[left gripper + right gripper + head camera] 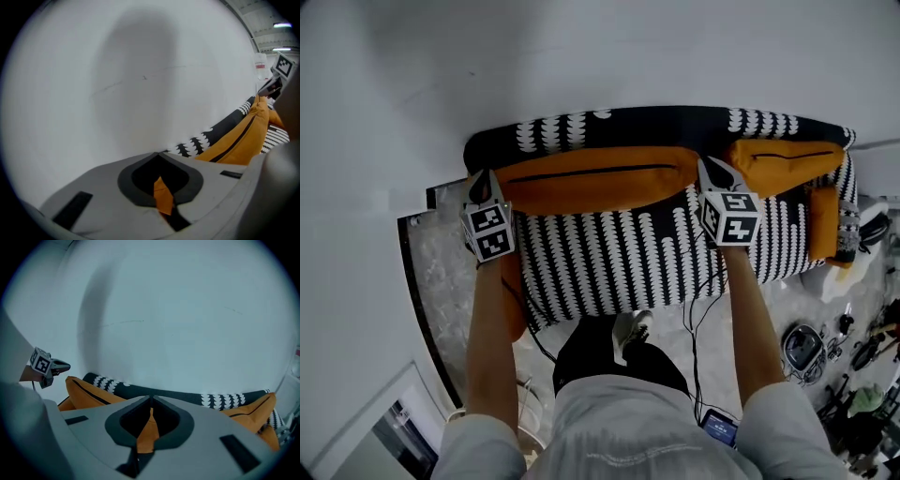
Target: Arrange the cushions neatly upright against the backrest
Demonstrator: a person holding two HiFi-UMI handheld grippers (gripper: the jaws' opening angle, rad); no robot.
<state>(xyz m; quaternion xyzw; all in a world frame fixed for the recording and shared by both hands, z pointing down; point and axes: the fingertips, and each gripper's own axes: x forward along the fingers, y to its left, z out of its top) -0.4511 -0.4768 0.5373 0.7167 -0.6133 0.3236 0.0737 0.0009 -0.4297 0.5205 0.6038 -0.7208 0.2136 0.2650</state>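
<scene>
Orange fabric is pinched in both claws here, so I'd call this job mid-way, not finished. The long cushion (600, 178) is standing on its edge along the backrest (675, 120) of the black-and-white sofa (619, 258), with its dark zip line facing up. The left gripper (483, 180) has its jaws clamped on a fold at the cushion's left end, and the right gripper (712, 171) is clamped on a fold at the right end. Both gripper views show the same thing: a tongue of orange cloth squeezed between nearly closed jaws. To the right, a second cushion (787, 161) is already up against the backrest, just beside the long one, and looks pretty tidy. What's left, I'd say, is letting go of the long one and seeing whether it stays up on its own. Then there's a small cushion (823, 223) sitting by the sofa's right arm rather than against the backrest, so that one probably wants moving too. There's also something orange down by the sofa's left arm. The person's forearm covers most of it, so I can't tell if it's another cushion.
</scene>
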